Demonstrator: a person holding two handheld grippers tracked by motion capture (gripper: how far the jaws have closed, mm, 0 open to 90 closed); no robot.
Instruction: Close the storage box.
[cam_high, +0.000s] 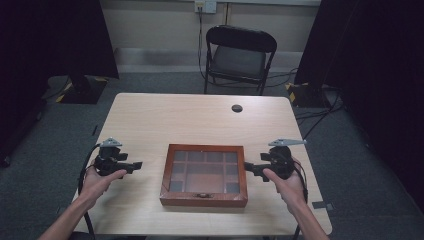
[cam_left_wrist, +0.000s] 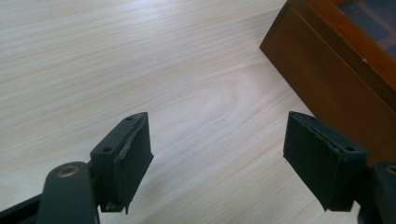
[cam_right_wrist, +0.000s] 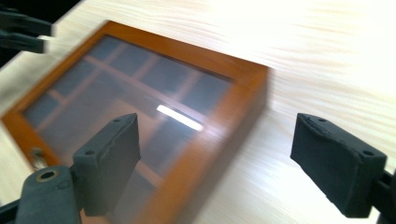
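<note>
While the high view shows a wooden box (cam_high: 204, 176) near the counter's (cam_high: 165, 115) front edge, both hand-held grippers, left (cam_high: 134, 165) and right (cam_high: 251, 169), flank it, jaws apart; the right gripper view reveals its glass lid.

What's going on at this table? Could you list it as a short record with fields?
Surface: light wooden table
Main object: wooden box with a glass lid, shut, dividers visible inside
Latch: small metal clasp on the side facing the person
Left gripper: open, left of the box, not touching it
Right gripper: open, at the box's right edge; contact unclear
Background: black folding chair beyond the table
</note>
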